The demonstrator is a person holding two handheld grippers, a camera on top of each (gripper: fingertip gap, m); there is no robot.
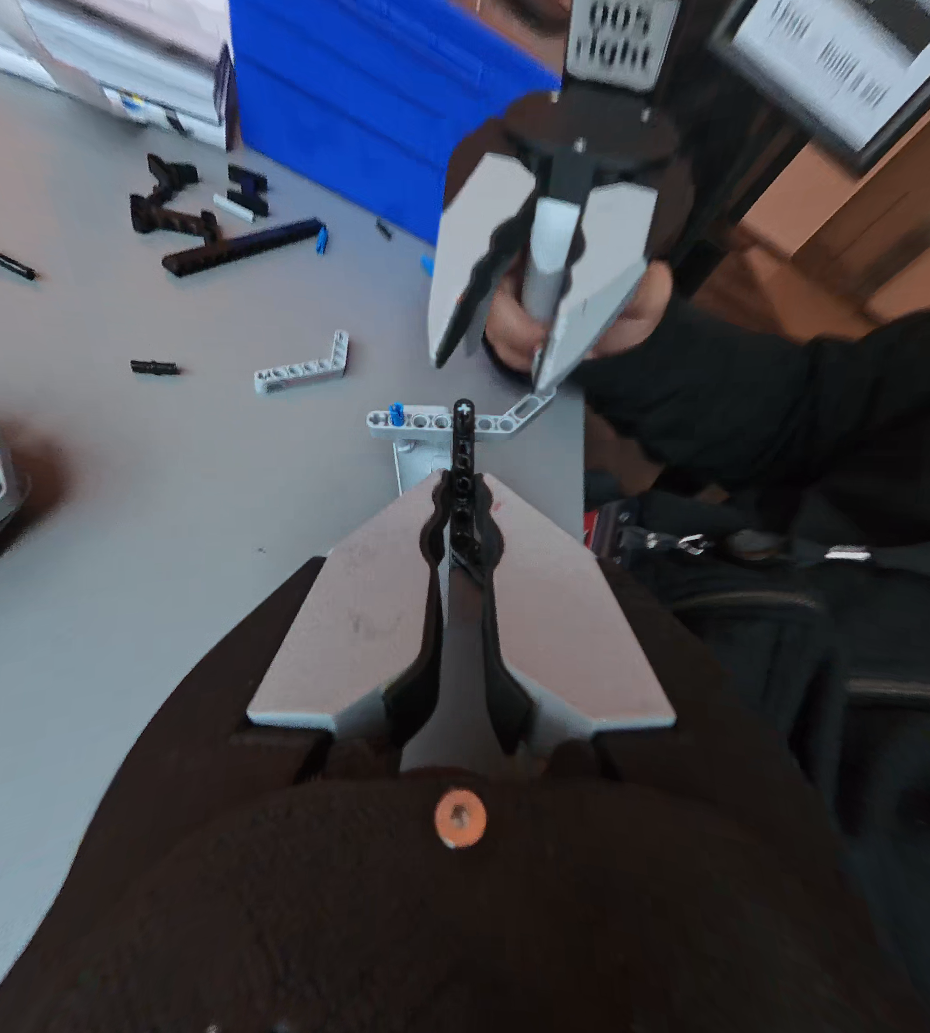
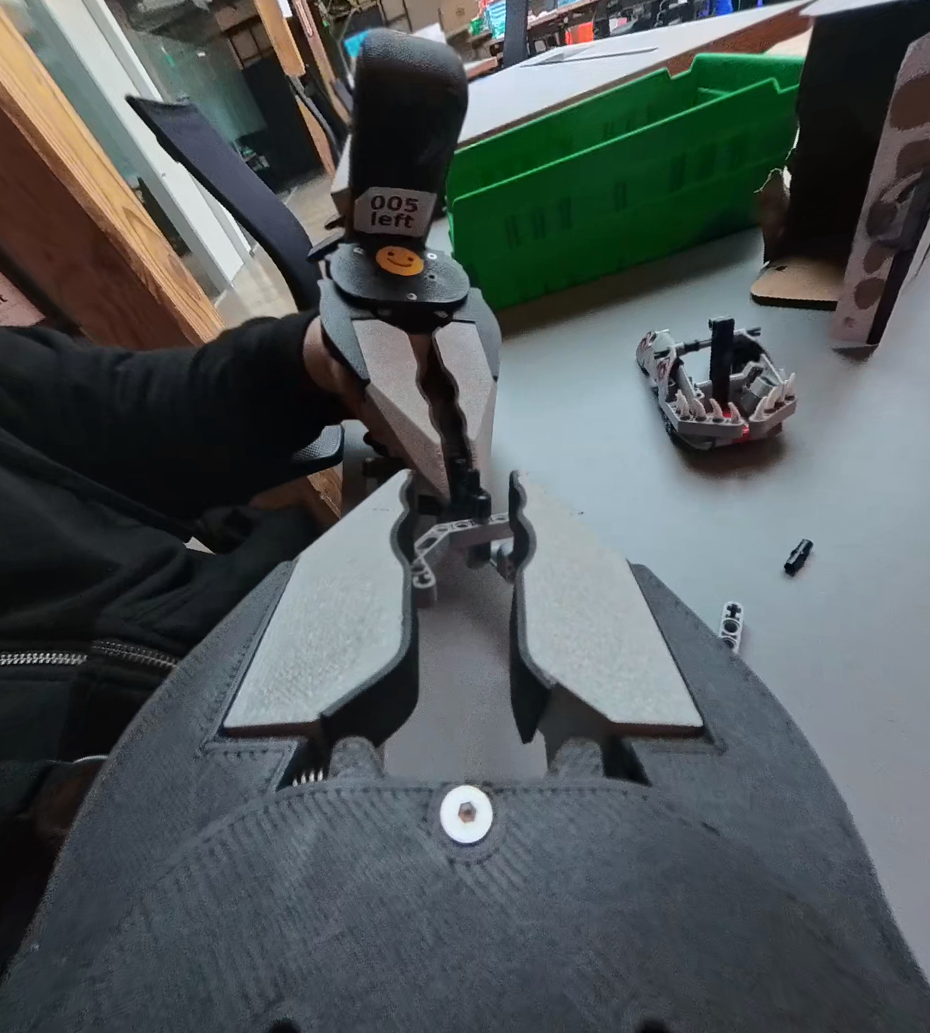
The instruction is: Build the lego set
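Two grippers meet at the table edge: left gripper (image 1: 461,486) is clamped on a black holed beam (image 1: 463,447), pressing it against the grey angled liftarm (image 1: 440,420). Right gripper (image 2: 460,503) is spread apart around that grey piece, not pinching it. Looks like mid-joining; next move probably needs hole alignment and a firm push. Hard, smooth plastic, with a blue pin (image 1: 395,415) sticking up.

Soft, even daylight; faint shadows on the grey table (image 1: 116,615); wide-angle bending at edges (left view's background motion-blurred).
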